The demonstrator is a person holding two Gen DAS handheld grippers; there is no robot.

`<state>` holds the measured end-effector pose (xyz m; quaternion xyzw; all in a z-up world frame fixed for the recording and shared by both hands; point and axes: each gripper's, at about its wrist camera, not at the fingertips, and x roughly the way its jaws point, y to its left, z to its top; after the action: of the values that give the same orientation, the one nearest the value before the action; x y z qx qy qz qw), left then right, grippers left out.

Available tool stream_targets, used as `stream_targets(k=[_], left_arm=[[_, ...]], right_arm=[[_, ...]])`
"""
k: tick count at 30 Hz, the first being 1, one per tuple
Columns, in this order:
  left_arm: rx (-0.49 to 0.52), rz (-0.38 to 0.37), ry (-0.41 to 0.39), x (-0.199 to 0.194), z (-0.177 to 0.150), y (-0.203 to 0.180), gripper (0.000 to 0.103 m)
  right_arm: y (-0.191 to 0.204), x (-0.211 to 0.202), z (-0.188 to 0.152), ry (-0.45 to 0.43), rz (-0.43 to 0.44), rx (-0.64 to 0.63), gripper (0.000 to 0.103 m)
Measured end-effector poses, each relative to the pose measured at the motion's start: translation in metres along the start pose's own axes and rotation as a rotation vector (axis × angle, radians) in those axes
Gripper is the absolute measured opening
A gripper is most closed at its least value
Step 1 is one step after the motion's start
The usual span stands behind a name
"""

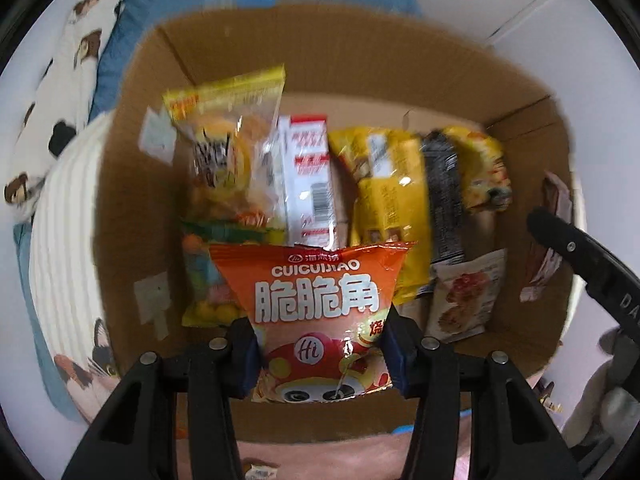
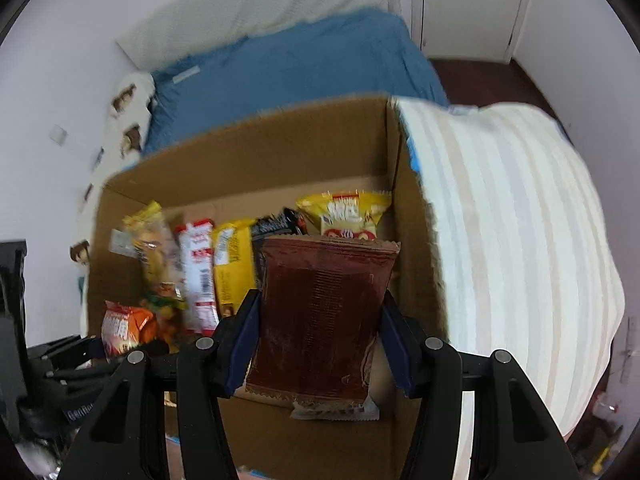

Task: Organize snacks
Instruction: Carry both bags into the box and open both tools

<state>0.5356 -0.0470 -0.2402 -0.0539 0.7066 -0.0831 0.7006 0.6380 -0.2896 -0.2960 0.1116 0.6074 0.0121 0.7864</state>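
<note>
Left gripper (image 1: 318,354) clamps orange bag (image 1: 316,300) by its sides, long axis upright, hanging over near-left part of box (image 1: 360,52), free spot straight below in front of white pack (image 1: 310,184); right gripper (image 2: 316,344) pinches brown pack (image 2: 320,312) the same way, upright, over near-right corner by the box's right wall, yellow bag (image 2: 346,214) behind it; each gripper nearer its own side, so next move looks like straight down

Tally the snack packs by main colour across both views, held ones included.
Yellow packs: 3
White-and-red box: 1
Black pack: 1
White pouch: 1
Multicoloured bag: 1
Orange bag: 1
Brown pack: 1
Total: 9
</note>
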Motion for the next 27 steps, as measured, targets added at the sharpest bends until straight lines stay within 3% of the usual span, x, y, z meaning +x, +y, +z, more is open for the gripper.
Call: stream_targets(k=[2,5,14,18,27], left_arm=[[-0.021,-0.033,0.012,0.008,0.006,0.003,0.062],[-0.039,-0.026,-0.014,0.008,0.011,0.008,0.081],[-0.047,0.004,-0.060,-0.013,0.013,0.009,0.082],[-0.039,0.030,-0.096,-0.024,0.010,0.005,0.098],[-0.008,0.049,-0.187,-0.055,-0.009,-0.003,0.098]], right_arm=[[-0.001,0.016,0.004,0.050,-0.021,0.003,0.081],[0.001,0.024,0.004,0.059,-0.036,-0.004,0.086],[0.005,0.024,-0.006,0.066,-0.044,-0.008,0.091],[0.008,0.019,-0.013,0.064,-0.043,-0.011,0.094],[0.011,-0.012,-0.032,0.008,-0.043,-0.019,0.097]])
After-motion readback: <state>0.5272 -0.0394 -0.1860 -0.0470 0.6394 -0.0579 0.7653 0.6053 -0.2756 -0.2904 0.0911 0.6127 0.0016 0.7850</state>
